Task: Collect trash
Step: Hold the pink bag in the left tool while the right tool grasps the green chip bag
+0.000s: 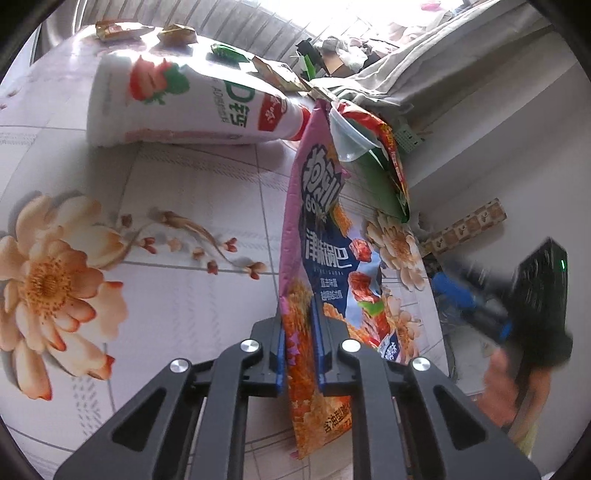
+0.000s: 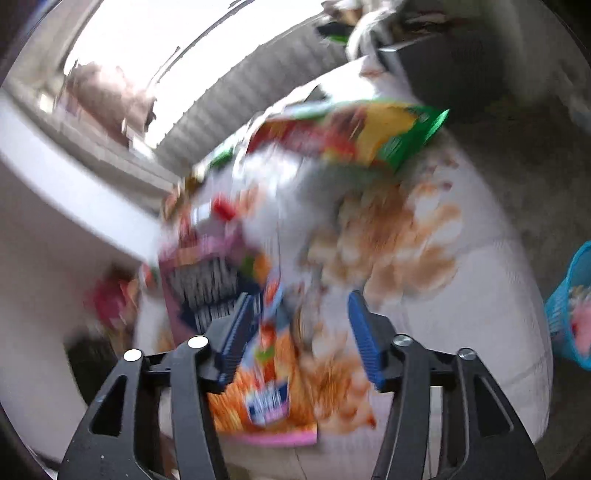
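My left gripper is shut on a pink and orange snack bag, which stands edge-on between its blue pads above the flowered tablecloth. A white strawberry drink bottle lies on its side behind it. A green and red snack bag with a clear plastic cup in it lies at the table's right edge. The right wrist view is blurred: my right gripper is open, and the pink bag shows by its left pad, not pinched. The green bag is farther off.
Small wrappers and a green candy wrapper lie at the table's far side. A blue basket with something pink in it stands off the table to the right. A hand is beyond the table's right edge.
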{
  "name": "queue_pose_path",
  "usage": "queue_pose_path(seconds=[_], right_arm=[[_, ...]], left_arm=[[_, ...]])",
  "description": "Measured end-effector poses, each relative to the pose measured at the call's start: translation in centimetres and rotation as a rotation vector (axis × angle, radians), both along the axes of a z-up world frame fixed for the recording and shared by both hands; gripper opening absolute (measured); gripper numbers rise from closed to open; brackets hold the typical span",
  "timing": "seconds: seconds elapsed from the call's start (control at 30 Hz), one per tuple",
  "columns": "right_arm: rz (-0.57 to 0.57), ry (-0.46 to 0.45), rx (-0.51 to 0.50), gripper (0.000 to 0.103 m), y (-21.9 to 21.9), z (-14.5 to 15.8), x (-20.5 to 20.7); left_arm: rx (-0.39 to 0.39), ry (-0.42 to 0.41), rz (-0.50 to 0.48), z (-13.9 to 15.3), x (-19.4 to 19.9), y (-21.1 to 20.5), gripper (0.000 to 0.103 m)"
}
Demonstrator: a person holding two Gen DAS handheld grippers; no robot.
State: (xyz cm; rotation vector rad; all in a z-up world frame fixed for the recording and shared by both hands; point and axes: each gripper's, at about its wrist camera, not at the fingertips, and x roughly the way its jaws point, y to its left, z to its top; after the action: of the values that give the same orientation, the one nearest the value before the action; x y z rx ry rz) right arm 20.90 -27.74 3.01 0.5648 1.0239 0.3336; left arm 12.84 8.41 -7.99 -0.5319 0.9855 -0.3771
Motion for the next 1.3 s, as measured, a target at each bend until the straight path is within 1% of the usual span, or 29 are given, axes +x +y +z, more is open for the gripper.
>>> queue_pose_path(seconds=[0.03,0.13,0.2,0.23,0.27,0.33,0.47,0.6,0.67,0.77,0.83,0.87,0.97,1.1,1.17,1.2,1.27,1.3], right_arm=[[-0.029,0.018,0.059,0.056,-1.0,-0.1,0.9],[-0.074,0.083,0.313,0.057,-2.7,-1.1,3.2],[-0.119,0.113,0.444,0.062,-2.9,-1.8,4.5],[-0.147,0.122,0.472,0.063,-2.9,-2.0,5.2],[-0.165,0.123,0.485,0.068,-2.8,-2.1,5.7],[-0.226,0.128,0.53,0.074,-2.6,-2.5,7.1],[-0.321,0.19,0.69,0.076,-1.8,-4.2,9.6],[-0.389,0.225,0.72,0.079,-1.0,-4.9,11.4],[-0.439,0.267,0.721,0.079,-0.7,-5.7,12.4],[-0.53,0.33,0.757,0.079,-0.4,-7.1,13.1],[-0.586,0.37,0.771,0.079,-1.0,-7.7,12.6],[-0.62,0.387,0.791,0.077,-1.1,-8.3,12.8],[-0.656,0.4,0.834,0.071,-1.2,-9.3,13.0],[-0.69,0.38,0.892,0.065,-1.5,-9.8,12.4],[-0.691,0.351,0.949,0.051,-1.7,-9.9,12.1],[-0.682,0.332,0.975,0.047,-1.8,-10.2,12.1],[-0.683,0.302,1.024,0.034,-2.0,-10.5,11.8],[-0.675,0.292,1.043,0.029,-2.3,-10.5,11.5]], left_arm=[[0.002,-0.002,0.0,0.0,0.0,0.1,0.011],[0.006,-0.004,0.005,0.0,-0.4,0.3,0.011],[0.002,-0.003,0.015,-0.1,-0.3,0.4,0.011],[-0.002,-0.002,0.021,-0.2,-0.2,0.5,0.011],[-0.004,-0.003,0.025,-0.2,-0.3,0.7,0.011],[-0.007,-0.001,0.032,-0.3,-0.4,0.9,0.011],[-0.009,-0.003,0.038,-0.2,-0.9,1.3,0.011],[-0.014,-0.001,0.044,-0.3,-0.9,1.6,0.011],[-0.018,-0.003,0.053,-0.3,-1.1,2.1,0.011],[-0.023,0.001,0.053,-0.4,-1.3,2.3,0.011],[-0.022,0.001,0.053,-0.3,-1.4,2.2,0.011],[-0.021,0.0,0.052,-0.3,-1.4,2.2,0.011],[-0.023,0.0,0.051,-0.3,-1.5,2.4,0.011],[-0.024,0.001,0.053,-0.2,-1.4,2.3,0.011],[-0.024,0.001,0.053,-0.2,-1.4,2.3,0.011],[-0.023,0.001,0.053,-0.2,-1.4,2.3,0.011],[-0.022,0.001,0.051,-0.2,-1.4,2.3,0.011],[-0.023,0.002,0.052,-0.2,-1.4,2.4,0.011]])
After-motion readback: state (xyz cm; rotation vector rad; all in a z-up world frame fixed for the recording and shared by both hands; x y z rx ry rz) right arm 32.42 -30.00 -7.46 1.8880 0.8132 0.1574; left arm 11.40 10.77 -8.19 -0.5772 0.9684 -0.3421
